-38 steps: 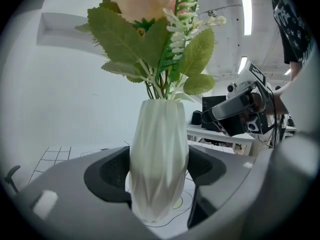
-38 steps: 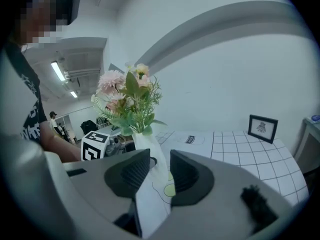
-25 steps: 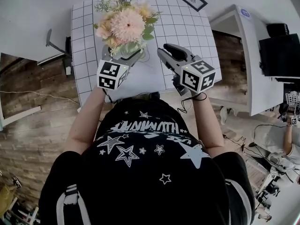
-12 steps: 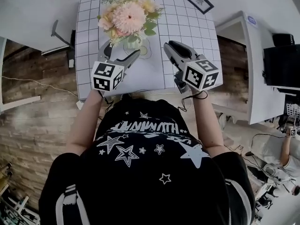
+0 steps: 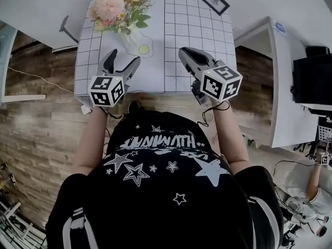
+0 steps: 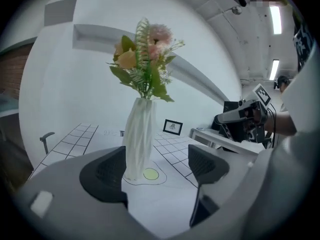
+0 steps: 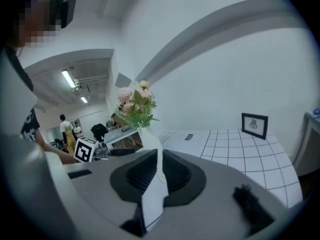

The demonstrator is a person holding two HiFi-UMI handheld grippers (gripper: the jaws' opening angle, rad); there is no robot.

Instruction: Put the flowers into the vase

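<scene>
The flowers [image 5: 111, 8], pink and peach with green leaves, stand in the white ribbed vase [image 5: 133, 38] at the table's far left. A yellow dot [image 5: 143, 49] lies beside the vase's foot. My left gripper [image 5: 123, 59] is short of the vase, its jaws wide and closing slightly, with nothing between them. In the left gripper view the vase [image 6: 138, 139] stands beyond the pads [image 6: 107, 174]. My right gripper [image 5: 182, 52] is to the right over bare table. Its jaws are closing to a thin slit in the right gripper view [image 7: 159, 176] and hold nothing.
The table [image 5: 197, 25] has a white gridded top, with a small framed picture [image 5: 214, 0] at its far right corner. A white desk [image 5: 280, 71] stands to the right and a chair [image 5: 65, 25] to the left. The floor around is wood.
Both grippers have drawn back from the vase toward the table's near edge. The right jaws have narrowed from wide to a slit. The vase with flowers stays on the table.
</scene>
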